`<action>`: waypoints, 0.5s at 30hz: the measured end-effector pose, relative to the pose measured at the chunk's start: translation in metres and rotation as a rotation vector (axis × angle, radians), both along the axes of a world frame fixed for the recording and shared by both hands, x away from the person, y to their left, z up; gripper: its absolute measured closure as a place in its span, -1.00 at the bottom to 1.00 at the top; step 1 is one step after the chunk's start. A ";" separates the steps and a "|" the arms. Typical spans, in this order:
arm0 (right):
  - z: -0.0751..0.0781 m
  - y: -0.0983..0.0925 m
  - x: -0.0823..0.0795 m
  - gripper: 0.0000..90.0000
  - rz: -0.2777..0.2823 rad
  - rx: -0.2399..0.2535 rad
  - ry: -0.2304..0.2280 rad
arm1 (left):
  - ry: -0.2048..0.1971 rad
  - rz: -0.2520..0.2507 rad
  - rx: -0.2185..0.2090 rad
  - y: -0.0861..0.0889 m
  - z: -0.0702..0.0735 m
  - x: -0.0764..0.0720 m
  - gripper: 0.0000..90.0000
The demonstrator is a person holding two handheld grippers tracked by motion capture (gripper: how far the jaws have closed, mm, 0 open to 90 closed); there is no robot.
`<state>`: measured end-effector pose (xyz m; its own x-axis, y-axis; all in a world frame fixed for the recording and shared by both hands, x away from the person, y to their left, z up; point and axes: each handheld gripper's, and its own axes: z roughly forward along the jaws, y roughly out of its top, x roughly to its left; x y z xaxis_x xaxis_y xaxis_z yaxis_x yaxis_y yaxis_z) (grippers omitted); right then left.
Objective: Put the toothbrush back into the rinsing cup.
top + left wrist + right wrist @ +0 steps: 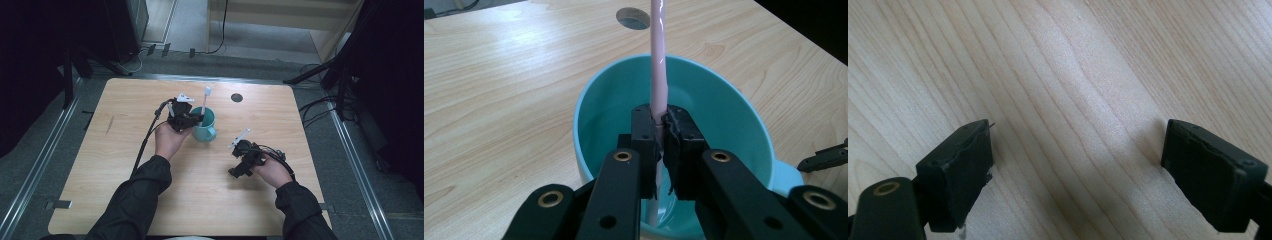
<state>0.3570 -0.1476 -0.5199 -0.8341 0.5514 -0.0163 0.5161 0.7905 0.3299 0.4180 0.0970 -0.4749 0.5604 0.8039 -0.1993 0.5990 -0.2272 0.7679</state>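
A teal mug (205, 125) (724, 115) stands near the middle of the wooden table (125, 165). A pale pink toothbrush (206, 100) (659, 60) stands in it, its lower end inside the mug and its white head above the rim. My left gripper (192, 119) (662, 132) reaches over the mug's near rim and is shut on the toothbrush handle, pads pressed on both sides. My right gripper (239, 170) (1075, 165) hovers low over bare wood to the right of the mug, jaws wide open with nothing between them.
A round dark cable hole (237, 97) (633, 18) sits in the table behind the mug. Black stands and cables (320, 107) lie on the floor around the table, and metal rails (360, 170) run along both sides.
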 end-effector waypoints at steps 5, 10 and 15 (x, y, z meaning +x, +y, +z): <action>0.000 0.000 0.000 -0.72 0.000 0.000 0.000 | 0.010 0.001 0.007 -0.001 0.001 0.001 0.85; 0.000 0.000 0.000 -0.72 0.001 0.000 -0.001 | 0.040 0.011 -0.018 0.001 0.002 0.003 0.84; 0.000 0.000 0.000 -0.72 0.004 0.001 -0.003 | 0.040 0.010 -0.007 0.001 0.004 0.004 0.84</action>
<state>0.3570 -0.1475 -0.5200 -0.8362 0.5481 -0.0185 0.5119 0.7921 0.3324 0.4225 0.0979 -0.4710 0.5434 0.8082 -0.2268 0.6316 -0.2157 0.7446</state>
